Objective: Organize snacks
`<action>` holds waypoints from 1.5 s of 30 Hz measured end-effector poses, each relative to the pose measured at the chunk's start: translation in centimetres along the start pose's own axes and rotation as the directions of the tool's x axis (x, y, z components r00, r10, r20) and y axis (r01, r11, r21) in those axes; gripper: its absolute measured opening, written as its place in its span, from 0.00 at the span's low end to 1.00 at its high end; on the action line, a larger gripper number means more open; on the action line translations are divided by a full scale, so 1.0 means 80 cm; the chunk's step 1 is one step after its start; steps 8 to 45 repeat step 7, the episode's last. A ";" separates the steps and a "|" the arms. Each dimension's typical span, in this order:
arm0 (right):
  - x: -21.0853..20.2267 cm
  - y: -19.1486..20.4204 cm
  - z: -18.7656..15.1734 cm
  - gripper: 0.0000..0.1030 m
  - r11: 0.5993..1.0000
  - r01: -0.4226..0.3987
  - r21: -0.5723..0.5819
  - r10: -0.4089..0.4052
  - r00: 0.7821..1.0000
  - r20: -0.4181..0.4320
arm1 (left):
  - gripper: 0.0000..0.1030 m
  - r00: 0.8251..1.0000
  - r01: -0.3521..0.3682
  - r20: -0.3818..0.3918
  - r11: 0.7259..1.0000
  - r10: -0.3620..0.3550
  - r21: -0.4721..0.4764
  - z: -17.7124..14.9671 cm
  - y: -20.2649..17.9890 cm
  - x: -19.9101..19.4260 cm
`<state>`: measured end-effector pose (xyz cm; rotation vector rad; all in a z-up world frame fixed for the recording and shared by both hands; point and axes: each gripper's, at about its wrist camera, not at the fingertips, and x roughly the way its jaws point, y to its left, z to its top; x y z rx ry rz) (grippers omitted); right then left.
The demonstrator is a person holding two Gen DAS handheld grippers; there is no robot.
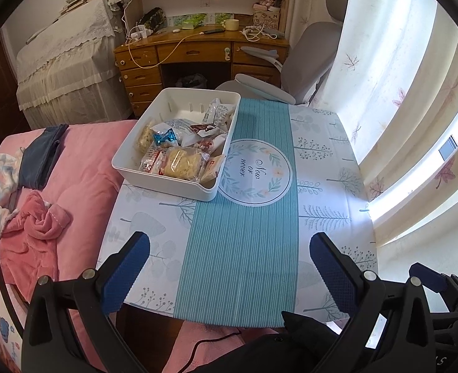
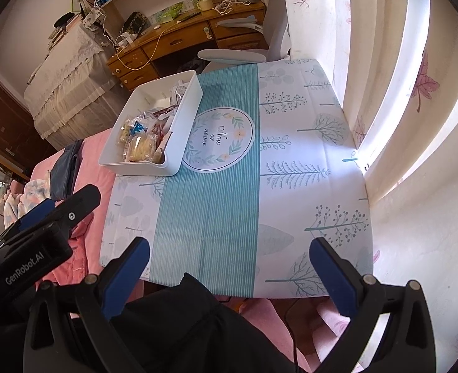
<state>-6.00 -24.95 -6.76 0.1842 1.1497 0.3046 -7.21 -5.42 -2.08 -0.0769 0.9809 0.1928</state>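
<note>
A white plastic bin (image 1: 166, 183) stands at the far left of the small table (image 1: 322, 168), and it also shows in the right wrist view (image 2: 141, 168). Several wrapped snacks (image 1: 182, 146) lie inside it, among them a yellow cake pack (image 1: 183, 163) and a blue-foil candy (image 1: 163, 136). My left gripper (image 1: 229, 267) is open and empty, held above the table's near edge. My right gripper (image 2: 229, 267) is open and empty over the near edge too. The left gripper's body (image 2: 36, 236) shows at the left of the right wrist view.
The table wears a white and teal cloth (image 2: 210, 211). A pink bed (image 1: 73, 168) with a dark pouch (image 1: 42, 155) lies to the left. Curtains (image 1: 400, 124) hang at the right. A grey chair (image 1: 303, 71) and wooden desk (image 1: 197, 49) stand beyond.
</note>
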 end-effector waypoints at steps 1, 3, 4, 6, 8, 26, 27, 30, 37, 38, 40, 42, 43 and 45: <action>0.000 0.000 -0.001 1.00 1.000 -0.001 -0.001 0.001 1.000 0.000 | 0.99 1.000 0.000 0.001 1.000 0.000 -0.001 -0.001 0.001 -0.001; -0.001 0.003 -0.002 1.00 1.000 -0.003 -0.004 0.003 1.000 0.002 | 0.99 1.000 -0.002 0.005 1.000 0.002 -0.002 -0.004 0.002 -0.003; -0.001 0.003 -0.003 1.00 1.000 -0.003 -0.005 0.003 1.000 0.002 | 0.99 1.000 -0.003 0.007 1.000 0.003 -0.002 -0.004 0.003 -0.004; -0.002 0.005 -0.004 1.00 1.000 -0.005 -0.007 0.005 1.000 0.004 | 0.99 1.000 -0.004 0.011 1.000 0.004 -0.003 -0.006 0.004 -0.006; -0.002 0.005 -0.005 1.00 1.000 -0.006 -0.007 0.006 1.000 0.005 | 0.99 1.000 -0.004 0.010 1.000 0.004 -0.003 -0.006 0.004 -0.006; -0.002 0.005 -0.005 1.00 1.000 -0.006 -0.007 0.006 1.000 0.005 | 0.99 1.000 -0.004 0.010 1.000 0.004 -0.003 -0.006 0.004 -0.006; -0.002 0.005 -0.005 1.00 1.000 -0.006 -0.007 0.006 1.000 0.005 | 0.99 1.000 -0.004 0.010 1.000 0.004 -0.003 -0.006 0.004 -0.006; -0.002 0.005 -0.005 1.00 1.000 -0.006 -0.007 0.006 1.000 0.005 | 0.99 1.000 -0.004 0.010 1.000 0.004 -0.003 -0.006 0.004 -0.006; -0.002 0.005 -0.005 1.00 1.000 -0.006 -0.007 0.006 1.000 0.005 | 0.99 1.000 -0.004 0.010 1.000 0.004 -0.003 -0.006 0.004 -0.006; -0.002 0.005 -0.005 1.00 1.000 -0.006 -0.007 0.006 1.000 0.005 | 0.99 1.000 -0.004 0.010 1.000 0.004 -0.003 -0.006 0.004 -0.006; -0.002 0.005 -0.005 1.00 1.000 -0.006 -0.007 0.006 1.000 0.005 | 0.99 1.000 -0.004 0.010 1.000 0.004 -0.003 -0.006 0.004 -0.006; -0.002 0.005 -0.005 1.00 1.000 -0.006 -0.007 0.006 1.000 0.005 | 0.99 1.000 -0.004 0.010 1.000 0.004 -0.003 -0.006 0.004 -0.006; -0.002 0.005 -0.005 1.00 1.000 -0.006 -0.007 0.006 1.000 0.005 | 0.99 1.000 -0.004 0.010 1.000 0.004 -0.003 -0.006 0.004 -0.006; -0.002 0.005 -0.005 1.00 1.000 -0.006 -0.007 0.006 1.000 0.005 | 0.99 1.000 -0.004 0.010 1.000 0.004 -0.003 -0.006 0.004 -0.006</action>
